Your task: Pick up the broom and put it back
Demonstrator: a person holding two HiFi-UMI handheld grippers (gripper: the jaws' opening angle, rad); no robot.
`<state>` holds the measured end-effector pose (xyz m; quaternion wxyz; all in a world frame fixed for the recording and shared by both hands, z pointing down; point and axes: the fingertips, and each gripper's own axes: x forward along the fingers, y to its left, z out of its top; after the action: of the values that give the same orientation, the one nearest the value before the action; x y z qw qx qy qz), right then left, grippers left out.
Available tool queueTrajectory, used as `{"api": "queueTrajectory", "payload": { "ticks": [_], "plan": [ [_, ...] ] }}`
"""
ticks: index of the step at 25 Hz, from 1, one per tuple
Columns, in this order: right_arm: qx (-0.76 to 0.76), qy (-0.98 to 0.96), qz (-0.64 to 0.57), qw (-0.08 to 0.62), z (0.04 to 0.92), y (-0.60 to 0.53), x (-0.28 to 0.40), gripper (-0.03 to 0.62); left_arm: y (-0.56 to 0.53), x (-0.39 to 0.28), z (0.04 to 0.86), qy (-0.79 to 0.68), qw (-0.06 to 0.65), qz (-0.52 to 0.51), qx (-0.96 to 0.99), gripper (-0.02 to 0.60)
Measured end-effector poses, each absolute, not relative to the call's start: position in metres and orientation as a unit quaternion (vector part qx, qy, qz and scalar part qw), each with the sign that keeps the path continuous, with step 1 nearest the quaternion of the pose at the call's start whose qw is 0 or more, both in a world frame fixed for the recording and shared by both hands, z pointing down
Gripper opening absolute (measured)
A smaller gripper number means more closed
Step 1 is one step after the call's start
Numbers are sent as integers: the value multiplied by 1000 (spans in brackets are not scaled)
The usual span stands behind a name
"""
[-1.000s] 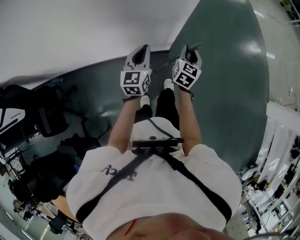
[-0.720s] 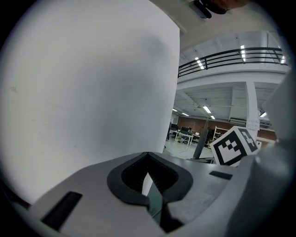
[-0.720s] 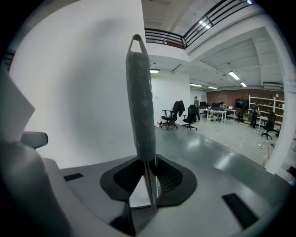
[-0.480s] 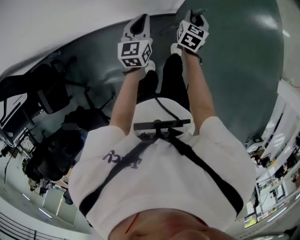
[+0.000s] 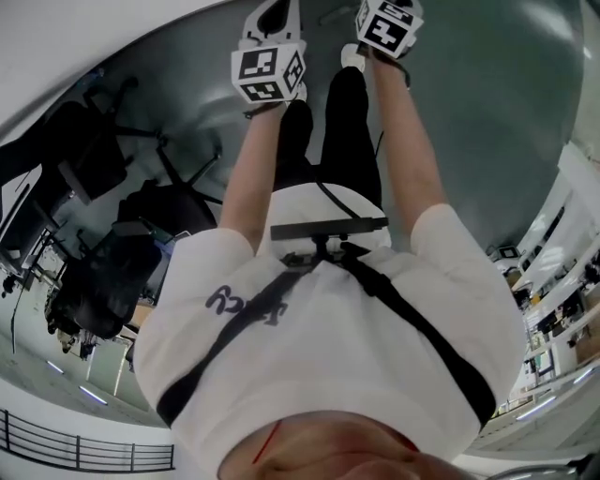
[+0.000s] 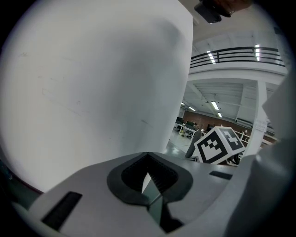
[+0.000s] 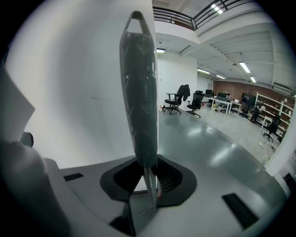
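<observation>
In the right gripper view the broom handle, a grey grip with a hanging loop at its top over a thin metal pole, stands upright between the jaws. My right gripper is shut on that pole just below the grip. The broom's head is hidden. My left gripper has its tips together with nothing between them and faces a white wall. In the head view both grippers reach forward at the top edge, the left gripper with its marker cube, the right one's cube partly cut off.
A white wall rises close in front of both grippers. Black office chairs stand to the left on the grey floor. More chairs and desks stand far off on the right.
Both grippers have slid toward the top edge of the head view, sinking toward the floor. The right gripper keeps its hold on the broom handle.
</observation>
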<state>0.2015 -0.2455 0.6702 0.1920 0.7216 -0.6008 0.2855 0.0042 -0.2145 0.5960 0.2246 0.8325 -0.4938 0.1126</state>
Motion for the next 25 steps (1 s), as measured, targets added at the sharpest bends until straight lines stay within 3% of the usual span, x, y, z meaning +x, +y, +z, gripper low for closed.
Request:
{"api": "queueTrajectory", "payload": {
  "ticks": [15, 25],
  "plan": [
    [706, -605, 288, 229, 764, -301, 168, 94, -232, -15, 643, -507, 240, 126, 818, 12],
    [709, -609, 283, 216, 784, -353, 171, 94, -241, -22, 661, -508, 245, 130, 815, 12]
  ]
}}
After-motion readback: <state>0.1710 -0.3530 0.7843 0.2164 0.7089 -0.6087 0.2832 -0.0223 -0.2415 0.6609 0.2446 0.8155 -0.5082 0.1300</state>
